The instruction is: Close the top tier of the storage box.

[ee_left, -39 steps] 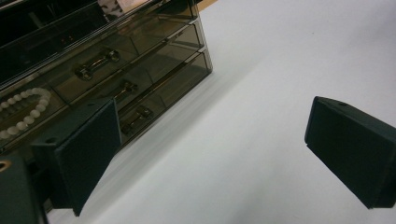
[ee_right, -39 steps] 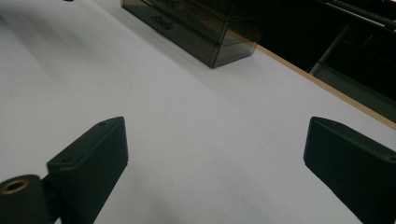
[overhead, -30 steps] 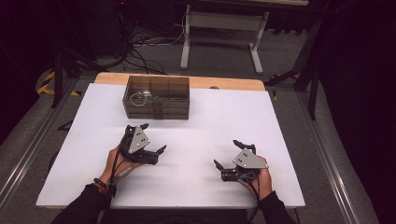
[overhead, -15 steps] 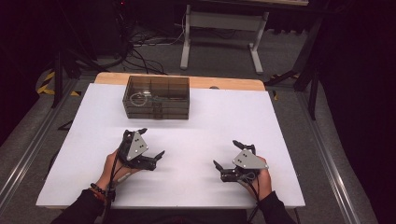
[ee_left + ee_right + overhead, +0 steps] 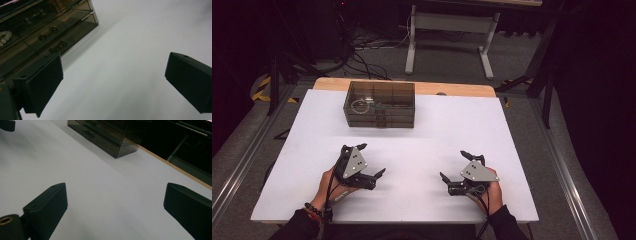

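Left gripper point(image 5: 364, 162) drawn back, both wide open, empty

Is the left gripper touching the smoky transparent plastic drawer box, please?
No, the left gripper rests on the white table, open and well short of the smoky drawer box.

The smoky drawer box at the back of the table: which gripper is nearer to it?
Left. The left gripper sits just in front of the drawer box; the right gripper lies farther off, toward the table's right side.
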The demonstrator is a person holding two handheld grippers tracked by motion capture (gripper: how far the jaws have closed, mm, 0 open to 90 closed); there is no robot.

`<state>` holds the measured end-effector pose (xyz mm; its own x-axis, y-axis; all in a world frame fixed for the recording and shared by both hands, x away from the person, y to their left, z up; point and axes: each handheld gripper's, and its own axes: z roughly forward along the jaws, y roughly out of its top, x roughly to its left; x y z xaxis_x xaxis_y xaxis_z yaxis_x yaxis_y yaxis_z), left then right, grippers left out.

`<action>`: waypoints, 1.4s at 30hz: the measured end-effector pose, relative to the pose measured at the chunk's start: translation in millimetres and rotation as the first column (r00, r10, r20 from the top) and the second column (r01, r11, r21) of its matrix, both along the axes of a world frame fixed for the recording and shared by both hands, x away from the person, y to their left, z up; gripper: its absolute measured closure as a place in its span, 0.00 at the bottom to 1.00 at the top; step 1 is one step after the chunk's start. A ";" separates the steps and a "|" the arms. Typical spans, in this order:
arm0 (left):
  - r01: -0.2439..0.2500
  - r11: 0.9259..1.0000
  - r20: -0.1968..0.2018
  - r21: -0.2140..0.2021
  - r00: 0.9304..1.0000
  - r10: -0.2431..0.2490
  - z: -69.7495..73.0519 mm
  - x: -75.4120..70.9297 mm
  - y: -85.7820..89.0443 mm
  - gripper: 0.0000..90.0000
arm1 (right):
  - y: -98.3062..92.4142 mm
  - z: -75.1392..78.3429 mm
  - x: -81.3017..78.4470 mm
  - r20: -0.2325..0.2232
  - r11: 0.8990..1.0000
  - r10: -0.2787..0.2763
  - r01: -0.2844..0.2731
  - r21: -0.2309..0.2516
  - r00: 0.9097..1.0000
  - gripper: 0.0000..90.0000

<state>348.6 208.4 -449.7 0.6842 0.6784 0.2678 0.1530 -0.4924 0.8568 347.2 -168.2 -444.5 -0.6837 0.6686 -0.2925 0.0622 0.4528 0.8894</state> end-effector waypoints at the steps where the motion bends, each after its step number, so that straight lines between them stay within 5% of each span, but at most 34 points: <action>1: -0.002 1.000 -0.003 -0.003 1.000 0.002 -0.7 -0.9 1.3 0.03 | 0.0 0.0 0.1 -0.001 1.000 0.000 0.000 0.001 1.000 0.06; 8: -0.002 1.000 0.004 0.013 1.000 0.002 -1.7 -5.4 8.0 0.03 | 0.7 -0.7 0.1 -0.011 1.000 0.010 -0.010 0.009 1.000 0.06; 11: -0.004 1.000 -0.006 -0.018 1.000 0.004 -1.1 -5.8 12.3 0.02 | 1.6 -1.3 -0.2 -0.013 1.000 0.019 -0.019 0.006 1.000 0.06; 22: 0.000 1.000 -0.018 -0.019 1.000 0.000 -3.7 -10.6 20.2 0.02 | 0.1 -1.6 -0.3 -0.018 1.000 0.019 -0.019 0.011 1.000 0.06; 32: -0.024 1.000 -0.015 0.016 1.000 0.024 -7.6 -19.3 29.4 0.02 | -0.1 -1.8 -0.2 -0.020 1.000 0.022 -0.021 0.012 1.000 0.06; 42: -0.039 0.999 -0.028 0.007 0.999 0.039 -8.8 -25.8 38.9 0.02 | 0.3 -2.0 -1.1 -0.024 1.000 0.021 -0.021 0.008 0.999 0.06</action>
